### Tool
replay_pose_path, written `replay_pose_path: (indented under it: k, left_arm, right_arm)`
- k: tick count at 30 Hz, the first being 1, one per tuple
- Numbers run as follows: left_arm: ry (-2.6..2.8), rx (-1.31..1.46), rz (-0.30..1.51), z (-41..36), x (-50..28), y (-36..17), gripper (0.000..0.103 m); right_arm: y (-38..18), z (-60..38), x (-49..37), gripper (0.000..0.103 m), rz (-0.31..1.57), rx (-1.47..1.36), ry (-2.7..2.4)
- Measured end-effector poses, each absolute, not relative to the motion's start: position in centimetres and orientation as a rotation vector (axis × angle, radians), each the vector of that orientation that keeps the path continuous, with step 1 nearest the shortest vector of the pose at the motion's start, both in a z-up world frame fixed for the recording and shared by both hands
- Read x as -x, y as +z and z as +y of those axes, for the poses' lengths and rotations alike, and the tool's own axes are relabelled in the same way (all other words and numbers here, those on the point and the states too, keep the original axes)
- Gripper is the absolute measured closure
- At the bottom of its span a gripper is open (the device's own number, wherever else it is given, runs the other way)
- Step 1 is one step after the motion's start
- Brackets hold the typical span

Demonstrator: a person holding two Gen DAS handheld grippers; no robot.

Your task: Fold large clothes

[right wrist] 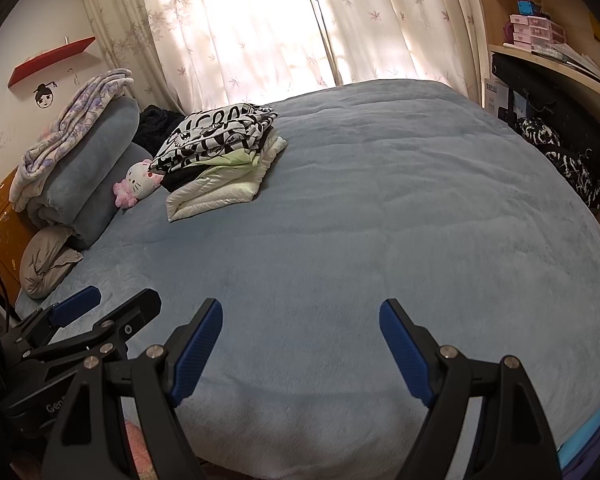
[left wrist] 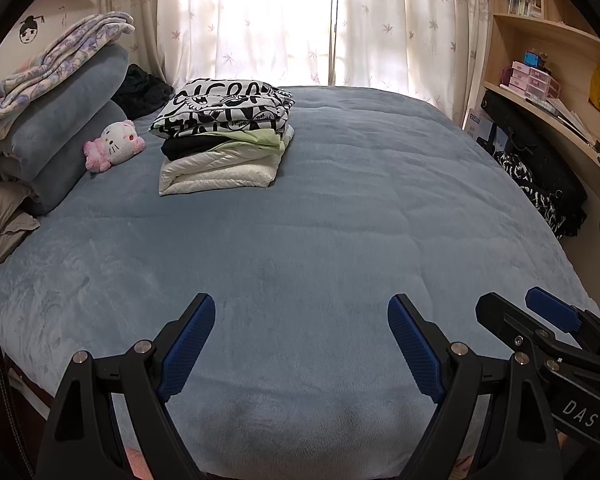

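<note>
Blue-padded fingers (left wrist: 188, 344) are seen spread wide with nothing between them on the left gripper (left wrist: 302, 346), held above the near edge of a bed (left wrist: 340, 220) covered in blue-grey fleece; the right gripper (right wrist: 300, 344) is likewise held with its fingers apart and empty, just beside the left one. No garment is spread on the near half of the cover. The task's clothes are found at the far left of the bed as a folded stack (left wrist: 224, 136), a black-and-white printed piece on top, pale green, black and white layers beneath, next to a pink-and-white plush toy (left wrist: 116, 145) and rolled bedding (left wrist: 60, 120) against the left wall. More black-and-white fabric (left wrist: 540, 192) is draped over a dark chair to the right, beside the shelves, and may be judged the next item, though that cannot be told for certain. The folding appears either well advanced or paused between garments. For the step in hand to be done well, the next garment should be taken by its shoulders or hem corners, one per gripper, and laid flat on the clear near area, well away from the finished stack, so that the pile is not disturbed and the fleece is not pinched with the cloth
</note>
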State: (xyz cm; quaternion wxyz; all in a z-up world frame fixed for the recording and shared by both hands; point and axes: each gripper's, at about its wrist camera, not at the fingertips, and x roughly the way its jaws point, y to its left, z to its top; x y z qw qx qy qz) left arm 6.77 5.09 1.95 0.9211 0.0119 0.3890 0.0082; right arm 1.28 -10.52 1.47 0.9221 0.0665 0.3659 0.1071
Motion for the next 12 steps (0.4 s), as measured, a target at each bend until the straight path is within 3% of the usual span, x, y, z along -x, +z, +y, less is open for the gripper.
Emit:
replay_pose_path:
  k: [12]
  left_arm:
    - [0.011,-0.018,0.816,5.42,-6.81,1.55,0.016]
  right_arm:
    - [0.92,-10.09,-1.03,0.022,0.761,-0.138,0.214]
